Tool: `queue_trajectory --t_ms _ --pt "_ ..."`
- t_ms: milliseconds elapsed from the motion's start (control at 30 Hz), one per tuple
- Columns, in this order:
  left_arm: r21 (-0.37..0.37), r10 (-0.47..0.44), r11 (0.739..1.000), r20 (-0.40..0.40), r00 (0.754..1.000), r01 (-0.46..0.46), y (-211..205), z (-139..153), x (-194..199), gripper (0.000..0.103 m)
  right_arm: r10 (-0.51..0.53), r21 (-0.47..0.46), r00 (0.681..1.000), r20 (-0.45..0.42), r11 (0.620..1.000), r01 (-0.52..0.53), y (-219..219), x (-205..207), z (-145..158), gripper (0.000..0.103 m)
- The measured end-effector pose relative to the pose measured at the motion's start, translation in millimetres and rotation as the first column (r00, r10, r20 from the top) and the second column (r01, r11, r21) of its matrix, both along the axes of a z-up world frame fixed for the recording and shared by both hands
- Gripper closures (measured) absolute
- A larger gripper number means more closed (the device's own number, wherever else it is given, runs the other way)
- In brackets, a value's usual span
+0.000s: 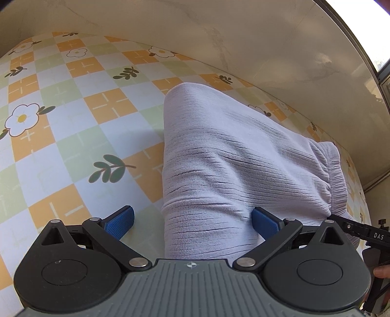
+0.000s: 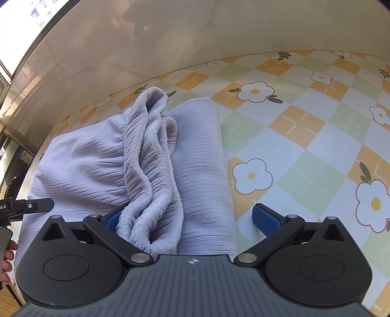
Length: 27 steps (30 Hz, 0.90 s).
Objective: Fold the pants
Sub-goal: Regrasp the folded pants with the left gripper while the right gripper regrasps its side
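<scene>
Pants (image 1: 219, 156) between spread left tongs (image 1: 192, 220), right tongs (image 2: 187, 219)

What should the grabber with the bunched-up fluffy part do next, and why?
Probably close the right gripper on the bunched waistband of the lavender pants. Its jaws stand open, with the ruffled fabric lying between its fingers, against the left one. The left gripper is open too, so nothing is held yet on the checkered tablecloth.

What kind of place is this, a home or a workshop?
Probably a home, perhaps a kitchen or laundry corner. The lilac fleece pants lie on a table with a checked flower-print cover, against a glossy tiled wall beside a window.
</scene>
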<state>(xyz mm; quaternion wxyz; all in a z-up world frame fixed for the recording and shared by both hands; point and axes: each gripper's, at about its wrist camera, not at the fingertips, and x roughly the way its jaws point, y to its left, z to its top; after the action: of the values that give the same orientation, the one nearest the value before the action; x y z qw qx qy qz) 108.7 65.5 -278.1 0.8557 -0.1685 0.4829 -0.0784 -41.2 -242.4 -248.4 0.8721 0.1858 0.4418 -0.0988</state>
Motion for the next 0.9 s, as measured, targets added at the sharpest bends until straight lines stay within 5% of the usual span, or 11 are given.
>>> queue_trajectory --t_ms 300,533,633,900 --pt "0.015 0.001 1.000 0.018 1.000 -0.001 -2 -1 -3 0.000 0.000 0.004 1.000 -0.008 1.000 0.000 0 1 0 0.000" --pt "0.015 -0.018 1.000 -0.043 0.999 0.019 -7 3 3 0.002 0.038 0.038 0.999 -0.028 0.999 -0.037 3 8 1 0.000" --pt "-0.060 -0.068 0.996 -0.042 0.997 0.065 -8 5 -2 0.035 0.077 0.043 0.996 -0.037 0.996 -0.075 10 11 0 0.007" --pt "-0.014 -0.124 0.992 -0.039 0.991 0.124 -19 15 -20 0.047 0.178 0.068 0.983 -0.052 0.982 -0.175 14 10 11 0.040"
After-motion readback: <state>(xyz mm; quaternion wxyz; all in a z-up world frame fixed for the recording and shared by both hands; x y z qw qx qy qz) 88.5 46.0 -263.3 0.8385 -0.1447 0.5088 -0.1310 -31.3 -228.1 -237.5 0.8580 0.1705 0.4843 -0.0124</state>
